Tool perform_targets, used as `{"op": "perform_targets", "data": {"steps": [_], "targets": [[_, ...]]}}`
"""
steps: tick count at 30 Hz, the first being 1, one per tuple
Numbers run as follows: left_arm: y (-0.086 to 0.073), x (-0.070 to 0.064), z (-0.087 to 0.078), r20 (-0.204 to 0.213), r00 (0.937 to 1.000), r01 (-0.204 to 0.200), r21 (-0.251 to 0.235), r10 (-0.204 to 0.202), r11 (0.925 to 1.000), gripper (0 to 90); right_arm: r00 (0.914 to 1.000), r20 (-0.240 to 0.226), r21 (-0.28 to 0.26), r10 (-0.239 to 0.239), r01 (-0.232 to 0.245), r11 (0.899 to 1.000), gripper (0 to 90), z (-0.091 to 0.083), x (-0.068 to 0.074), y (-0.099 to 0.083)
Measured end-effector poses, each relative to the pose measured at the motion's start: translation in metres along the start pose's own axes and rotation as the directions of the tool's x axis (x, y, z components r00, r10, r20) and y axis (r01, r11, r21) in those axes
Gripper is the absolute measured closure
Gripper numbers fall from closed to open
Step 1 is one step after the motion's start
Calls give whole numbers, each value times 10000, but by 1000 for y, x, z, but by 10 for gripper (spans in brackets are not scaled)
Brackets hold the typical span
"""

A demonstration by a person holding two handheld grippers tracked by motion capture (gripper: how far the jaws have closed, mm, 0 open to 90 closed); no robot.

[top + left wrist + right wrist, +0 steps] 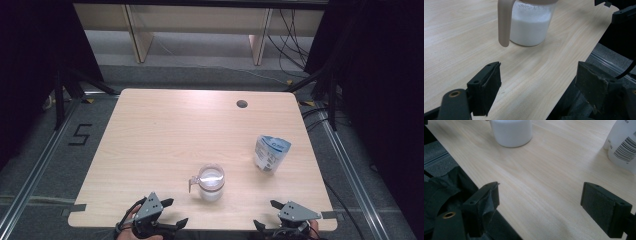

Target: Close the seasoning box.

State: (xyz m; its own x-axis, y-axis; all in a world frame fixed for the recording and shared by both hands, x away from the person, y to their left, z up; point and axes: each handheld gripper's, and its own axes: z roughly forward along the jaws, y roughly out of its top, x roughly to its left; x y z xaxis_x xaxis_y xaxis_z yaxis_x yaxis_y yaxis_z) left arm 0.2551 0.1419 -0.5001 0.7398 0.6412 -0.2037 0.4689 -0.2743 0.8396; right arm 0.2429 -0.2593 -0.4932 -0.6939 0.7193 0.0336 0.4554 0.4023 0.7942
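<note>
Two hand-held grippers wait wide open at the near edge of the pale wooden table [165, 130].

The left gripper [169, 212] and right gripper [266, 214] both have jaws spread wide, gripping nothing. Between them, a little farther in, stands the clear glass jar of white powder [210, 182] with a beige handle. The white and blue pouch [270, 153] stands upright farther right, well apart from the jar.
</note>
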Motion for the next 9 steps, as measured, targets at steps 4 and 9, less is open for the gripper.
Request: {"op": "perform_targets", "data": {"steps": [4, 9], "targets": [[0, 3, 1, 57, 9999, -132, -87, 132, 9999, 201, 10000, 7, 10, -12, 12, 10000, 162, 0, -1, 0], [2, 6, -2, -205, 9997, 118, -61, -119, 9999, 201, 9994, 208, -62, 273, -272, 9996, 162, -1, -7, -1]]}}
